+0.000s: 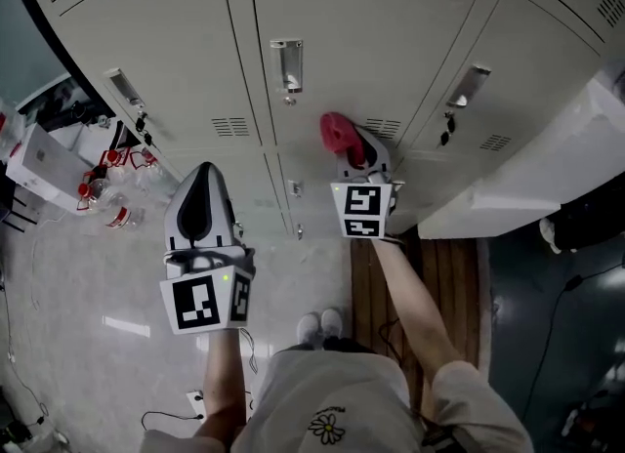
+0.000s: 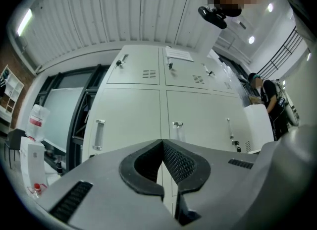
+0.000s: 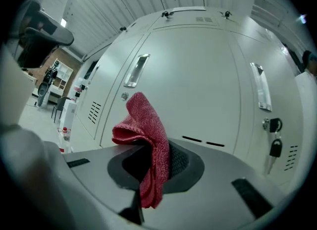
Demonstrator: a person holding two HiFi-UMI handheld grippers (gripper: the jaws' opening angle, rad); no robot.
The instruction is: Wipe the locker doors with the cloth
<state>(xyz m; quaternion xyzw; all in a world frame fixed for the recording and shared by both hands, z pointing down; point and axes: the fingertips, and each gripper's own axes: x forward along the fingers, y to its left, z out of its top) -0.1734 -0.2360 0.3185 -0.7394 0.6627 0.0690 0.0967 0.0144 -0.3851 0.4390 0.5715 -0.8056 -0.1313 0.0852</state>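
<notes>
The red cloth (image 3: 146,140) is clamped in the right tool (image 3: 154,160), close before a locker door (image 3: 198,90) below its handle (image 3: 136,70). A key (image 3: 275,147) hangs from the next door. The left tool (image 2: 162,149), jaws together and empty, faces the lockers, with bottles (image 1: 109,197) on the floor (image 1: 88,285) to its left.

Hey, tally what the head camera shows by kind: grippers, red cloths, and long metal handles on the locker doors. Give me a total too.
grippers: 2, left gripper shut and empty, right gripper clamped on the cloth
red cloth: 1
long metal door handles: 3
total: 6
</notes>
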